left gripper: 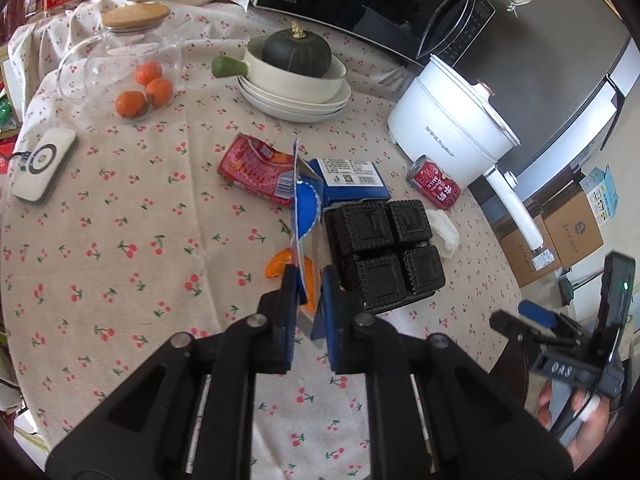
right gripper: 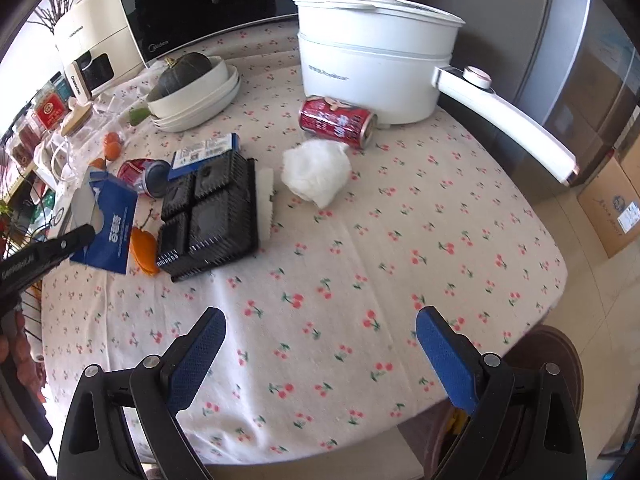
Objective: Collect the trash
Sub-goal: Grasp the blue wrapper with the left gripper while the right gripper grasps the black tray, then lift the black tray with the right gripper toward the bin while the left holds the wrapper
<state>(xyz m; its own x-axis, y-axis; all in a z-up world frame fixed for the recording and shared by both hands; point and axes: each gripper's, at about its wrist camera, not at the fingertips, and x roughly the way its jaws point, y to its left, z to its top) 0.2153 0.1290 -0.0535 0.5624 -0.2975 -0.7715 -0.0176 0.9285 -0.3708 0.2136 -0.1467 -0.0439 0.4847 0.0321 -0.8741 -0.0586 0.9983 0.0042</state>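
Observation:
My left gripper point(left gripper: 310, 276) is shut on a flattened blue and white carton point(left gripper: 306, 204), which I see edge-on, lifted off the cherry-print tablecloth point(left gripper: 140, 240). The right wrist view shows the same carton point(right gripper: 110, 224) at the left, hanging from the left gripper's fingertips point(right gripper: 82, 236). Under it lie an orange peel point(left gripper: 278, 264), a black plastic tray point(left gripper: 384, 252), a blue box point(left gripper: 352, 178), a crushed red can point(left gripper: 256, 168), a second red can point(right gripper: 338, 120) and a crumpled white tissue point(right gripper: 316, 172). My right gripper point(right gripper: 320, 320) is open over bare cloth near the table's front edge, holding nothing.
A white electric pot point(right gripper: 368, 60) with a long handle stands at the back right, beside a microwave point(left gripper: 360, 4). A squash sits in stacked bowls point(left gripper: 296, 84). A glass jar point(left gripper: 132, 60) stands by tangerines, and a white device point(left gripper: 44, 164) lies at the left. Cardboard boxes point(left gripper: 560, 232) are on the floor.

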